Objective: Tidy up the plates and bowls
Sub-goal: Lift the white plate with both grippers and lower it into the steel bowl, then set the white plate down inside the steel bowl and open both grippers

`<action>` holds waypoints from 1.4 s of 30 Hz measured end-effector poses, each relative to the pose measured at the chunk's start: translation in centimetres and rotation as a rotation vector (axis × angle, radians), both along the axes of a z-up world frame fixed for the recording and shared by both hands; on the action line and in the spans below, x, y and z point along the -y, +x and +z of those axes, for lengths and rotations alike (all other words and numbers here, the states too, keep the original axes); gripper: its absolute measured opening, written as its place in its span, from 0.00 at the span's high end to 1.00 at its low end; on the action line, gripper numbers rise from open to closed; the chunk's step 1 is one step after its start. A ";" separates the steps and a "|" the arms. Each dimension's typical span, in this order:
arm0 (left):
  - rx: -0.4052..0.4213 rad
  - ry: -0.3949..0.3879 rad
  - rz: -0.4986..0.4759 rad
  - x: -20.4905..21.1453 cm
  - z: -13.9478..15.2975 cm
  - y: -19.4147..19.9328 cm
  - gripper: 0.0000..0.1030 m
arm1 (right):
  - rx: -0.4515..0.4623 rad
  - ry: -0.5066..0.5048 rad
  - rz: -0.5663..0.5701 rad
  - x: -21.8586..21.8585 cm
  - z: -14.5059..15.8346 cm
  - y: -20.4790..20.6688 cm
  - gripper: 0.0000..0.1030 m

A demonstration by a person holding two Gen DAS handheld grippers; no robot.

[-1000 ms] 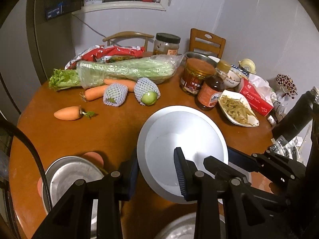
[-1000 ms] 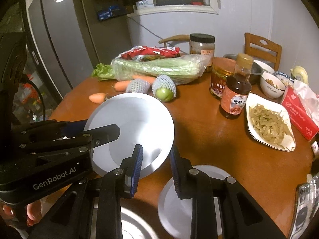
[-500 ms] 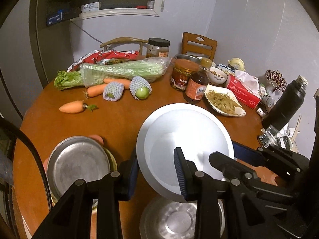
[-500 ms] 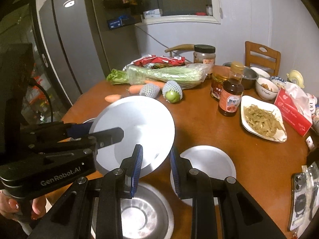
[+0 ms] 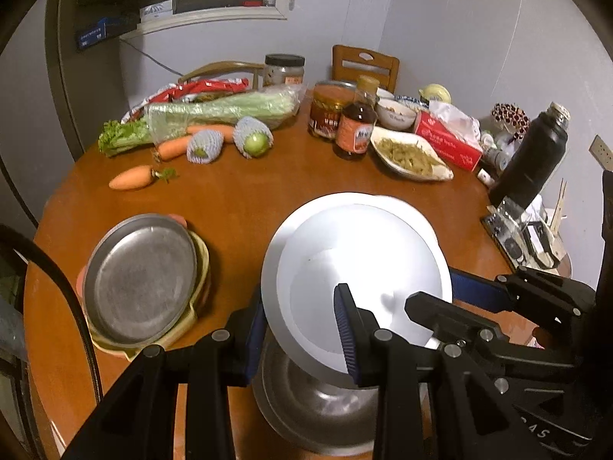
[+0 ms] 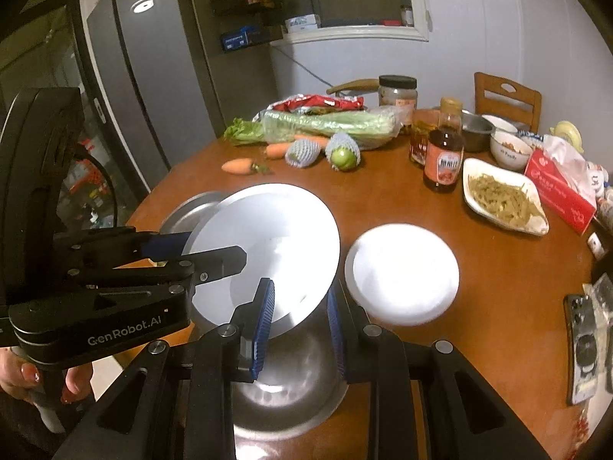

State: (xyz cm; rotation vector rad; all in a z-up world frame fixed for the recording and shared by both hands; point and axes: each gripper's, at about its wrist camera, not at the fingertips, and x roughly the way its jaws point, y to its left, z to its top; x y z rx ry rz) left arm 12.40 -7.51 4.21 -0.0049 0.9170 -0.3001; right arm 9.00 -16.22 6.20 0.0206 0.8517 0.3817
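You are working at a round, glossy brown wooden surface (image 6: 402, 207) in a dim room with pale grey-white walls (image 5: 459, 30). A white-framed window (image 6: 364, 0) looks dark. Two wooden chairs (image 6: 507, 97) stand behind it, and a tall grey refrigerator (image 6: 153, 76) stands beside it.

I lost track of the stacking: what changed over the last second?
Both grippers, left gripper and right gripper, carried the round white plate back from the table's middle, over the steel bowl at the near edge. Grip unchanged; food and small white plate stayed put.
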 end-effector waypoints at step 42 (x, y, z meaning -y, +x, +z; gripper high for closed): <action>-0.156 0.046 -0.067 0.5 -6.0 -2.1 0.66 | -0.169 -0.044 0.001 -0.4 -5.9 -1.7 0.71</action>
